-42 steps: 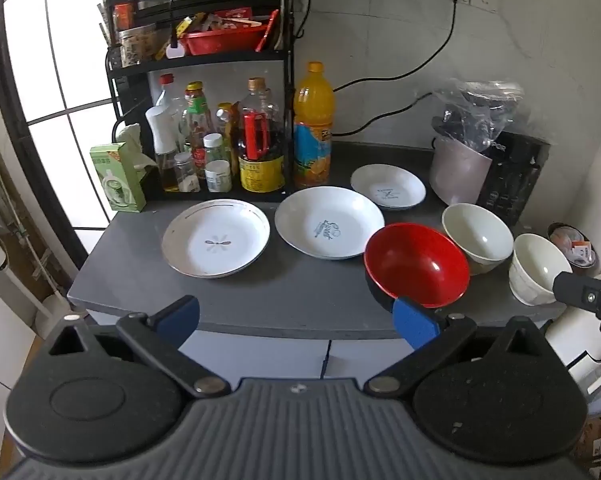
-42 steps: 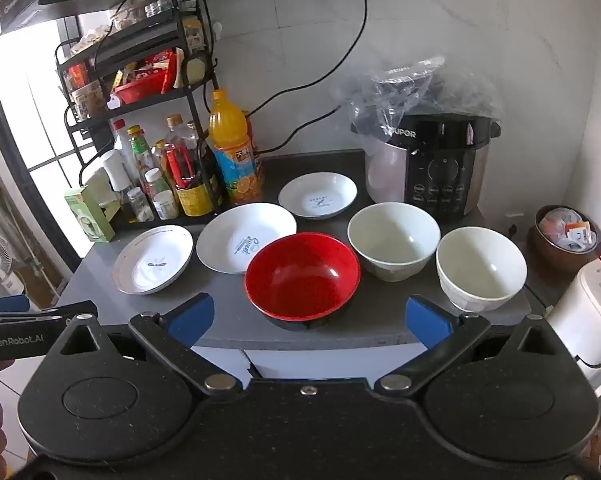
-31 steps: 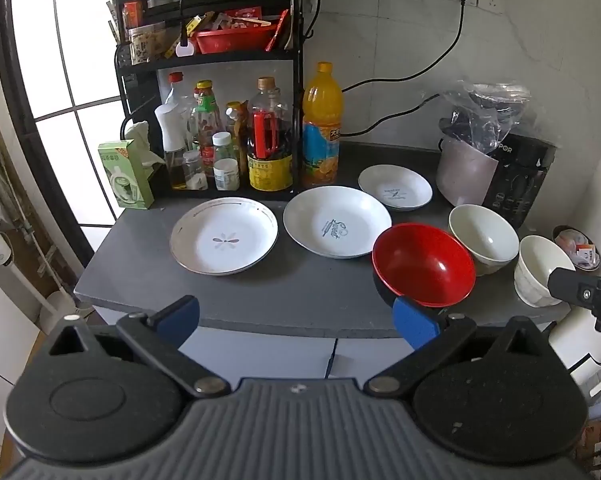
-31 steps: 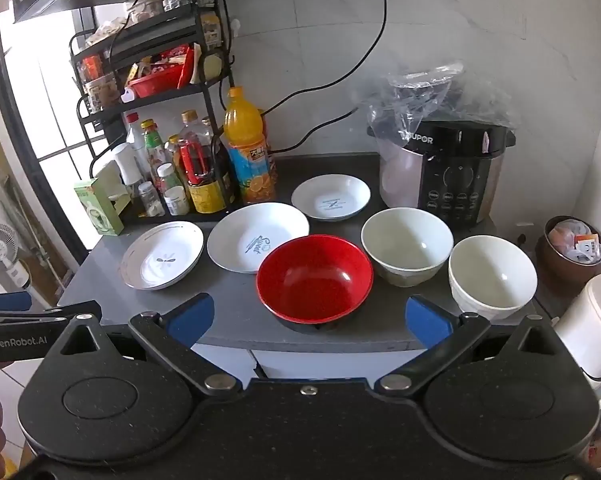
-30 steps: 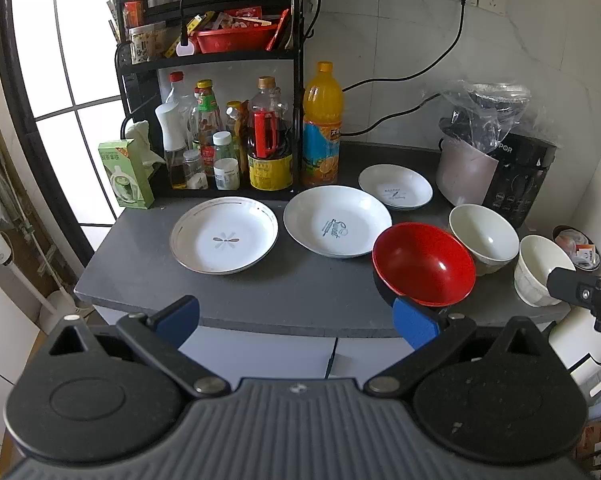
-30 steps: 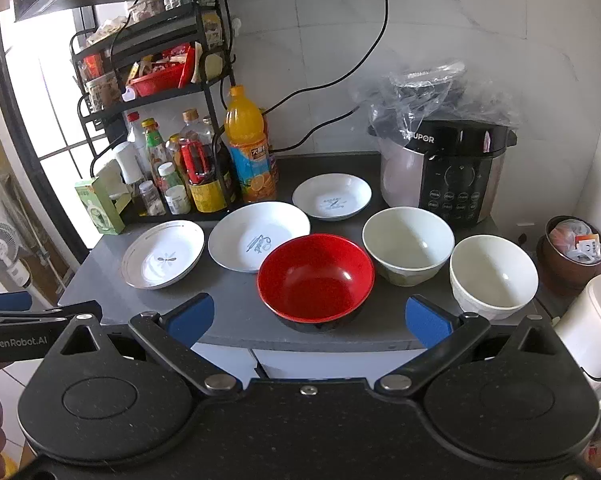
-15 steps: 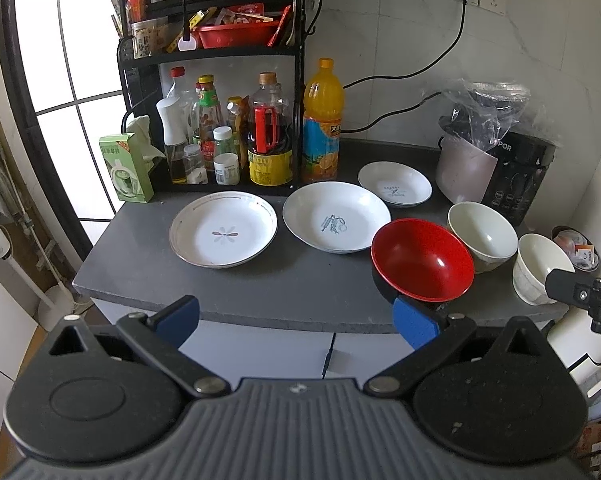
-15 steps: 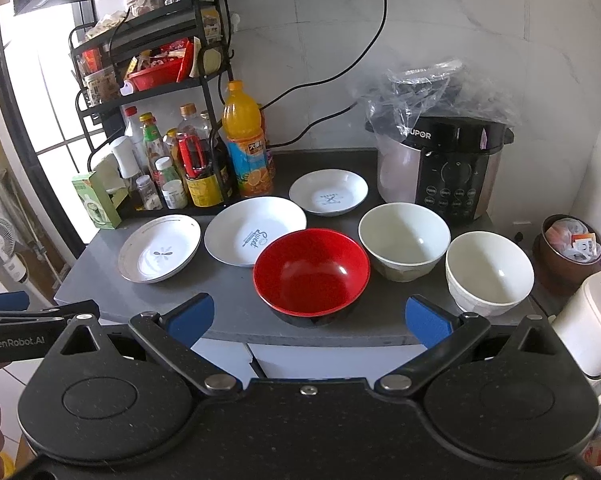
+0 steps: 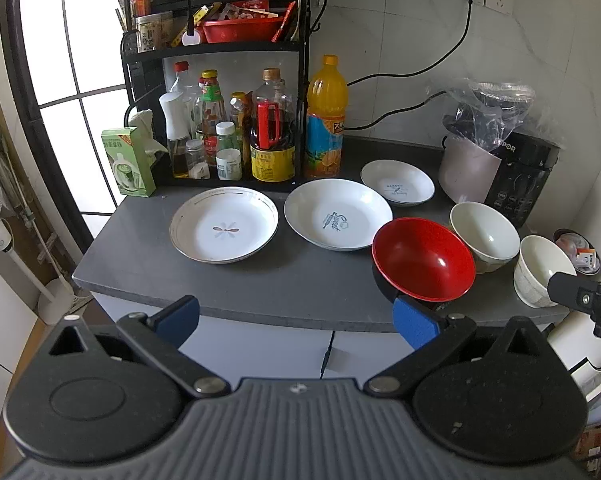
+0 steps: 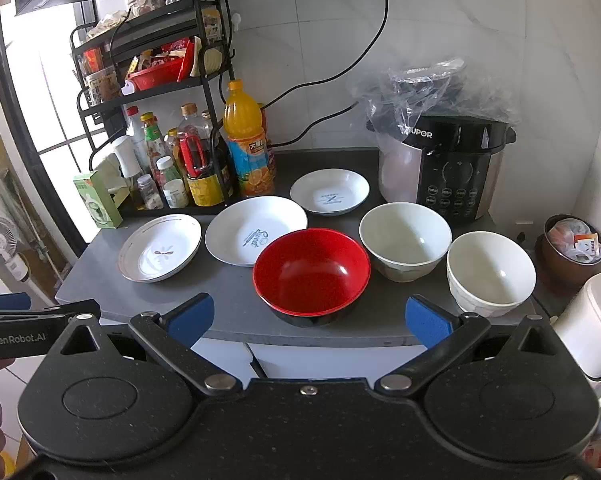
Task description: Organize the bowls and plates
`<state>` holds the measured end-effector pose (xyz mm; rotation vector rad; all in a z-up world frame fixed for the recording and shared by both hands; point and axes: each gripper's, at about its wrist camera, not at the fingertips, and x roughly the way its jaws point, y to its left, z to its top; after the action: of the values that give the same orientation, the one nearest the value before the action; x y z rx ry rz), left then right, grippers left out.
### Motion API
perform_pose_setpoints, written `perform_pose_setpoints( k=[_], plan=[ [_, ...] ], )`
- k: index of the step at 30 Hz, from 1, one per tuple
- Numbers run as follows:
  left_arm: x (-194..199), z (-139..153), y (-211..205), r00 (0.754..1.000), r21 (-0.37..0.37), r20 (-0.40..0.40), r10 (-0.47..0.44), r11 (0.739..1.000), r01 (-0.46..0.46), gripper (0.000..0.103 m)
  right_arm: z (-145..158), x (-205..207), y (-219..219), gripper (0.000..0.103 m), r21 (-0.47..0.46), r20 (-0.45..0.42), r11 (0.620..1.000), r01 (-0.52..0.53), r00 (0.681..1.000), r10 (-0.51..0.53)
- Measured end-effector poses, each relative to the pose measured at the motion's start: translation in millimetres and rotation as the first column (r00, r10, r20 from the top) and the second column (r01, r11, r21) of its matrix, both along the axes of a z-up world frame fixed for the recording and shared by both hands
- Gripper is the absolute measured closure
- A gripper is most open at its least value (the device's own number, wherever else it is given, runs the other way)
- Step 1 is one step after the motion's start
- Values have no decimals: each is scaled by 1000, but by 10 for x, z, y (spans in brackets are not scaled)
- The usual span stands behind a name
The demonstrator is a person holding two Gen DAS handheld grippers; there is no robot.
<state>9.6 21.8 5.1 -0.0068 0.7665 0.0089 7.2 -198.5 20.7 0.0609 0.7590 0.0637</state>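
On the grey counter (image 9: 260,284) stand three white plates: a rimmed one (image 9: 224,224) at left, a larger one (image 9: 337,219) in the middle, a small one (image 9: 397,187) behind. A red bowl (image 9: 422,264) sits at the front, with two white bowls (image 9: 483,236) (image 9: 542,270) to its right. The same plates (image 10: 160,253) (image 10: 255,229) (image 10: 329,192) and bowls (image 10: 311,274) (image 10: 405,242) (image 10: 490,272) show in the right wrist view. My left gripper (image 9: 296,318) is open and empty, in front of the counter edge. My right gripper (image 10: 310,316) is open and empty, just before the red bowl.
A black rack (image 9: 220,40) with bottles and an orange juice bottle (image 9: 326,120) stand at the back left. A black rice cooker (image 10: 456,160) under a plastic bag stands at the back right, its cord running to a wall socket. A green box (image 9: 128,162) sits far left.
Both grippers have drawn back and risen slightly, so the counter looks a little farther. Nothing on the counter has moved. Both grippers stay open.
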Motion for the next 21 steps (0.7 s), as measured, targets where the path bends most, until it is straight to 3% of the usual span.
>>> perform_pose_setpoints(
  k=[14, 21],
  plan=[
    [124, 40, -203, 1000, 12, -11, 6, 1000, -6, 1, 6, 123, -228, 0, 37, 6, 999, -13, 1000, 13],
    [254, 86, -261, 1000, 28, -22, 1, 1000, 0, 1, -2, 210, -365, 0, 57, -7, 998, 32, 999, -32]
  ],
)
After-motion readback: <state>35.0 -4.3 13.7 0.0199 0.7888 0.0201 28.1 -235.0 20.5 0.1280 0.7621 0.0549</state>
